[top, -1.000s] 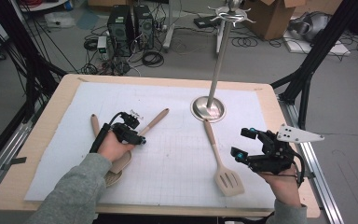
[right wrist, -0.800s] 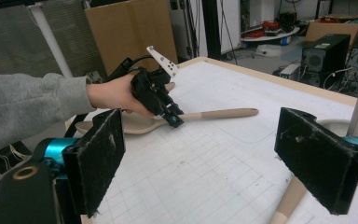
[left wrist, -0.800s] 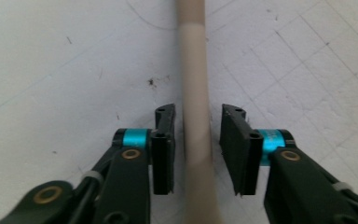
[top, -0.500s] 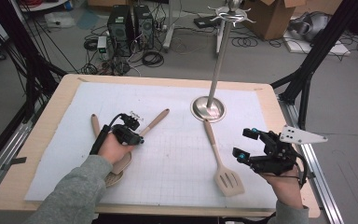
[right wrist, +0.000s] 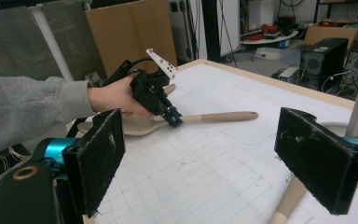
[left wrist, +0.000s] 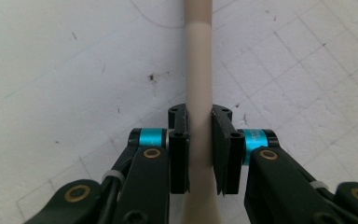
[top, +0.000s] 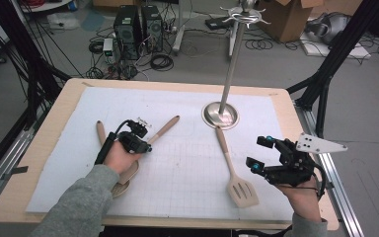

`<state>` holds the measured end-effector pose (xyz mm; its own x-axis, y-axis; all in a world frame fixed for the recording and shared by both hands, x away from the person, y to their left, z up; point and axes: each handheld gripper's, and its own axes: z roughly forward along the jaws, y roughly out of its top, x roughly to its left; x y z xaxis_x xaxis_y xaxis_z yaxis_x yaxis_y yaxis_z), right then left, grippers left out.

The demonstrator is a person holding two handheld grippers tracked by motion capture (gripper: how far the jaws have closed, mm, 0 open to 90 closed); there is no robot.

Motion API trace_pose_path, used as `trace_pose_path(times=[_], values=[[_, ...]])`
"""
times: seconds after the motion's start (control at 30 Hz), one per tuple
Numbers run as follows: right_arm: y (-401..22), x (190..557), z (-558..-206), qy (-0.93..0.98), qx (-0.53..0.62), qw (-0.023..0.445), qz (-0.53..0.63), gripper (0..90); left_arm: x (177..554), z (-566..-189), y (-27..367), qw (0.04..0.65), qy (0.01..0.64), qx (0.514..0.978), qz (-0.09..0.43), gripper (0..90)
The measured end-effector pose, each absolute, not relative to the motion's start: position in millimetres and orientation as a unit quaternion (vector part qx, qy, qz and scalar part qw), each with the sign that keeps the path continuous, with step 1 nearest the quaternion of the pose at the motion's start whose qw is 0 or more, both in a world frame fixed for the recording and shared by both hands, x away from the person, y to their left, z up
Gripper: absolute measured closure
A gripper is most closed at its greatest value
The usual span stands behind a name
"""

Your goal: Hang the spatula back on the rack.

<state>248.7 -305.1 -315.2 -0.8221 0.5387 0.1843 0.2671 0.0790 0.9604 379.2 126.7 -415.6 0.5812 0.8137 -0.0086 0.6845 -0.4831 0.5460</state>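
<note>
left claw (left wrist: 199, 144) has just been closing, now clamped on the handle of a beige wooden spoon (top: 164, 129) lying on the white gridded mat (top: 187, 168), left of middle. right claw (top: 260, 154) wide, nothing in it, low near the right edge of the light wooden table (top: 44, 143). three beige utensils: the spoon, a second handle (top: 100, 133) just left of it, a slotted spatula (top: 234, 170). one steel hook stand (top: 222, 111) behind it. open mat between the hands.
</note>
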Motion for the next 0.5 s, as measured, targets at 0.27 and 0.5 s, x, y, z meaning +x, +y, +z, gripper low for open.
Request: trace_pose_path(times=[0.27, 0.5], values=[[-300.4, 249.7, -314.0, 0.730, 0.271, 0.108, 0.618, 14.9, 372.6, -398.3, 135.7, 0.295, 0.441, 0.837, 0.132, 78.0], [-298.7, 252.5, -315.6, 0.732, 0.272, 0.105, 0.616, 14.9, 367.0, -377.8, 141.8, 0.330, 0.421, 0.835, 0.131, 78.0]])
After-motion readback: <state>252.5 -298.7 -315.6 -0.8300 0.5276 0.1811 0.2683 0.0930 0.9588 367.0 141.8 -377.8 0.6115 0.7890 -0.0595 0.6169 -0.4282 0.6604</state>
